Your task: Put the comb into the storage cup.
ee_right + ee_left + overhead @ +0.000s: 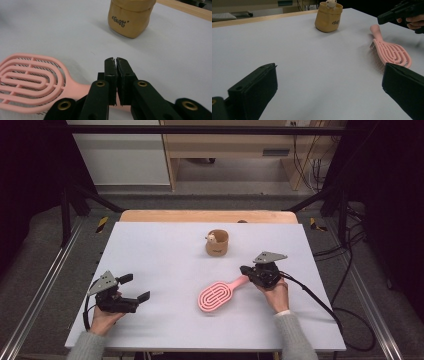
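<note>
A small tan, soft-sided pouch-like cup (217, 243) with dark script lettering on its side stands upright toward the far middle of the desk (165, 265). A little pale toy figure (212, 238) peeks over its rim; what kind of figure it is cannot be told.

Nearer the person lies a pink plastic hairbrush (216, 294) with an oval, open-slotted paddle head of concentric ribs. It rests bristles-down on the smooth, matte white desk top, its handle pointing toward the right gripper (246, 269). A strip of pale wood shows at the desk's far edge.

The right gripper, held in the person's right hand (276, 292), sits low over the end of the brush handle. Its jaws are pressed together with barely a slit between them, above the handle; whether they pinch it cannot be told.

The left gripper (134, 288), in the left hand (104, 318) at the near left, is well apart from the brush and cup. Its jaws are spread wide and hold nothing. Both grey sleeves reach in from the near edge.
</note>
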`<state>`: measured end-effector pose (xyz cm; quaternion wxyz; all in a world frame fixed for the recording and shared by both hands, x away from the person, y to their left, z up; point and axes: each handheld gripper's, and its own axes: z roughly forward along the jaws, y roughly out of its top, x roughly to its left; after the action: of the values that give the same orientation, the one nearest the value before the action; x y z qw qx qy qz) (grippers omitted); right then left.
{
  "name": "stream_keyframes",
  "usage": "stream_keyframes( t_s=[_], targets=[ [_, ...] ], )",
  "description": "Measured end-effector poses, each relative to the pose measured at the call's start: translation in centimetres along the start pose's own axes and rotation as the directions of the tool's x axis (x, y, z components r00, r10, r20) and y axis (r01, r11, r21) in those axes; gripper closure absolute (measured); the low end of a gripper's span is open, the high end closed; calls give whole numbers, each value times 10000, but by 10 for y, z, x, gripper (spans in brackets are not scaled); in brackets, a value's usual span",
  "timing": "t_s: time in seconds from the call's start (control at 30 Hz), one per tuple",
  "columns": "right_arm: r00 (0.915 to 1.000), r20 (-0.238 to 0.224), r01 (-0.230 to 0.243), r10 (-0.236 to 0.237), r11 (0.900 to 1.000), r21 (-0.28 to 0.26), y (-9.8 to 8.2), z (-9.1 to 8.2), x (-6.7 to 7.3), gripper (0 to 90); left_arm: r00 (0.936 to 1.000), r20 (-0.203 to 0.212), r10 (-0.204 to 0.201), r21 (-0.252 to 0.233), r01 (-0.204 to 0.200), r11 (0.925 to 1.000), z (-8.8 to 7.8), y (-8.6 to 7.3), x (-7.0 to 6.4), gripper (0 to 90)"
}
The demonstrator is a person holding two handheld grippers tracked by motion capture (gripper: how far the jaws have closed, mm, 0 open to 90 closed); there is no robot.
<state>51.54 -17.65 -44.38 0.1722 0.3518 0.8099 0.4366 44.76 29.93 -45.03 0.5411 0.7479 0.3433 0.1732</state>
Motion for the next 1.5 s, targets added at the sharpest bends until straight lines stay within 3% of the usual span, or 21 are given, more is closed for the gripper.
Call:
stream_keyframes(
  t_s=[0.53,1.2,1.5],
  targets=[
    [9998,213,-53,35,9961,876,-6,17,-5,900,10000,-1,1,46,-1,10000,1,0,0,0],
    [9993,309,144,-204,9830,1829,-9,13,-2,900,10000,-13,-12,64,12,10000,1,-1,0,0],
    [9992,295,193,-255,9803,1964,-11,8,2,900,10000,-32,3,65,-3,10000,1,0,0,0]
  ],
)
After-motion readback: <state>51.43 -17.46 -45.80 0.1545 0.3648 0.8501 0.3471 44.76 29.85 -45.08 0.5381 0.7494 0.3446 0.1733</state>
